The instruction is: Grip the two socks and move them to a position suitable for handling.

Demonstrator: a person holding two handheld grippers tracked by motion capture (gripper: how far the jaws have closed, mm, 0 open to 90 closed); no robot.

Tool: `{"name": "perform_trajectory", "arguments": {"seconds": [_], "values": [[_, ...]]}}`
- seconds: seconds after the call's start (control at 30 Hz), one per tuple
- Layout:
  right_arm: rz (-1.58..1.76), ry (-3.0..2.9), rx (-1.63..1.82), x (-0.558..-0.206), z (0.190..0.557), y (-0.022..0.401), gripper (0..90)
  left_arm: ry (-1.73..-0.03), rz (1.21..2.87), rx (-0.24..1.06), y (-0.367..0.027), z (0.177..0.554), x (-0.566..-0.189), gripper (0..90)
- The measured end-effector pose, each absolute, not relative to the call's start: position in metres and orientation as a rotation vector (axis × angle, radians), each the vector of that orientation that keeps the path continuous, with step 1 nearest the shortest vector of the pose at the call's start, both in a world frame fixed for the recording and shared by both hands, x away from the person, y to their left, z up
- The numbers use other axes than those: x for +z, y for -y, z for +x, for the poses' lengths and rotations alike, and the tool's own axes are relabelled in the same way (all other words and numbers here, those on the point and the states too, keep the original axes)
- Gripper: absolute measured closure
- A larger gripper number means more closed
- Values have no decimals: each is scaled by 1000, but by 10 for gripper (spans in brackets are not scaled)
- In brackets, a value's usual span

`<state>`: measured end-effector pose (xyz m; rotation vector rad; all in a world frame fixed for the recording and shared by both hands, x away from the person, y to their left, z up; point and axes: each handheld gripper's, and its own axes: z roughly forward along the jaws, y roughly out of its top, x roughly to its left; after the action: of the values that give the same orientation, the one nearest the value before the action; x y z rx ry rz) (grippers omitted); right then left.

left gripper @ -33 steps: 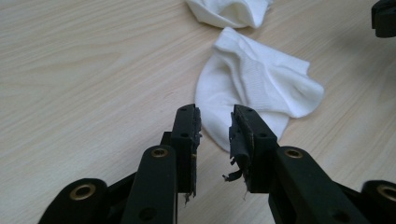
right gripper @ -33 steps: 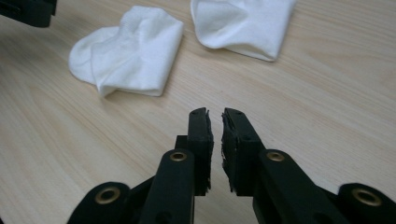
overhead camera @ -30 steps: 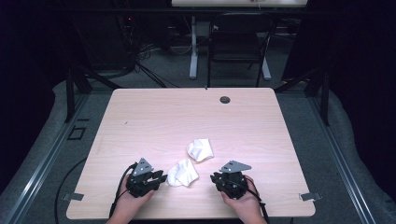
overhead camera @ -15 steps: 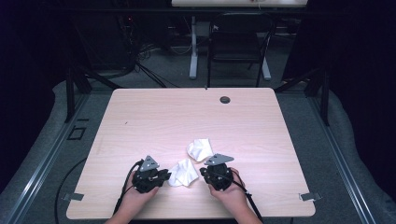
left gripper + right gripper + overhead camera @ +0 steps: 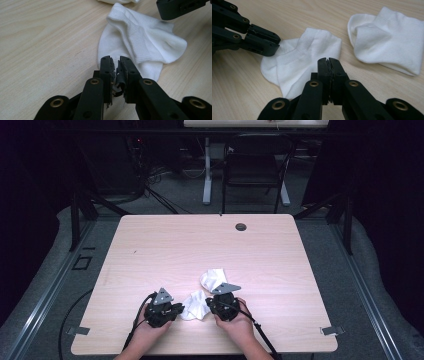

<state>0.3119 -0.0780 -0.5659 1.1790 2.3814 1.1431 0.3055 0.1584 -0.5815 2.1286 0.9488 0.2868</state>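
Two white socks lie on the wooden table (image 5: 165, 250). The crumpled near sock (image 5: 195, 306) (image 5: 140, 42) (image 5: 304, 55) sits between my two grippers. My left gripper (image 5: 179, 311) (image 5: 115, 63) (image 5: 275, 46) is shut, its tips touching that sock's left edge, and I see no cloth clearly held between them. On the sock's other side, my right gripper (image 5: 210, 306) (image 5: 328, 62) (image 5: 175, 10) is shut too, its tips just over the sock's near rim. The far sock (image 5: 213, 279) (image 5: 387, 42) (image 5: 117, 1) lies a little beyond, apart from both.
A dark round grommet (image 5: 241, 226) sits near the table's back edge. A black chair (image 5: 255, 165) and desk legs stand on the floor behind. Bare wood stretches across the left, right and far parts of the table. Both hands rest by the front edge.
My right gripper has moved left to the near sock's right side. The left gripper has edged slightly right against the sock. The socks have kept their places.
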Motion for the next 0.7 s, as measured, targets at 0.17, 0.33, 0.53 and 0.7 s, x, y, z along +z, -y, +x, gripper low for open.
{"name": "perform_trajectory", "arguments": {"seconds": [0.17, 0.33, 0.53, 0.7], "values": [[1178, -2401, 1114, -572, 313, 74, 895, -951, 2125, 283, -159, 305, -582, 823], [1146, -2437, 1064, -577, 310, 71, 900, -947, 2130, 274, -159, 305, -582, 845], [1120, -2449, 1047, -577, 305, 72, 900, -939, 2132, 259, -157, 303, -582, 860], [1124, -2464, 1028, -575, 299, 76, 900, -916, 2146, 250, -154, 300, -582, 864]]}}
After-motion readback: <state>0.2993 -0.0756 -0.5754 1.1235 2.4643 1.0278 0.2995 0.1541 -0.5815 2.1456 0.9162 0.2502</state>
